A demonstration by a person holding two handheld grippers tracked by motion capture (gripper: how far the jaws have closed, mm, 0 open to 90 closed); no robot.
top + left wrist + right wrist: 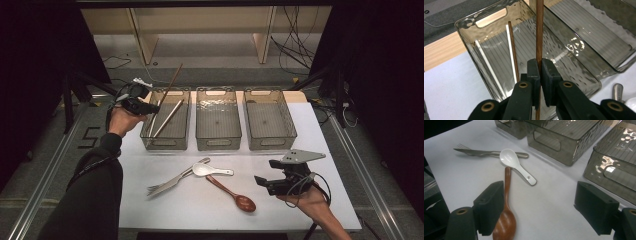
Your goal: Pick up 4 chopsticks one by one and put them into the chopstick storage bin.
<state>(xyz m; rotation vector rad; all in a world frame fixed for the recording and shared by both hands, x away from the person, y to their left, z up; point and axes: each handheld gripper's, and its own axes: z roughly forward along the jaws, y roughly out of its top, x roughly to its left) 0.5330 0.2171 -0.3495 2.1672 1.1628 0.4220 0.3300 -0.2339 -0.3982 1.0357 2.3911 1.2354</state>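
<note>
My left gripper [153,106] [539,68] is shut on a brown wooden chopstick [172,80] [539,30], held steeply tilted over the left clear bin [165,146] [466,30]. Inside that bin lie two white chopsticks [510,47] and another brown chopstick [513,52]. My right gripper [265,172] [541,202] stands open above the mat at the front right, with nothing between its jaws. A brown wooden spoon [239,197] [505,220] lies just left of it. A white ceramic spoon [210,170] [516,165] and a metal fork with a knife [172,182] [474,152] lie further left.
Two more clear bins, the middle bin [218,145] [564,147] and the right bin [272,145] [614,172], stand in a row at the back of the white mat [200,215]. Cables and shelf legs lie beyond the table.
</note>
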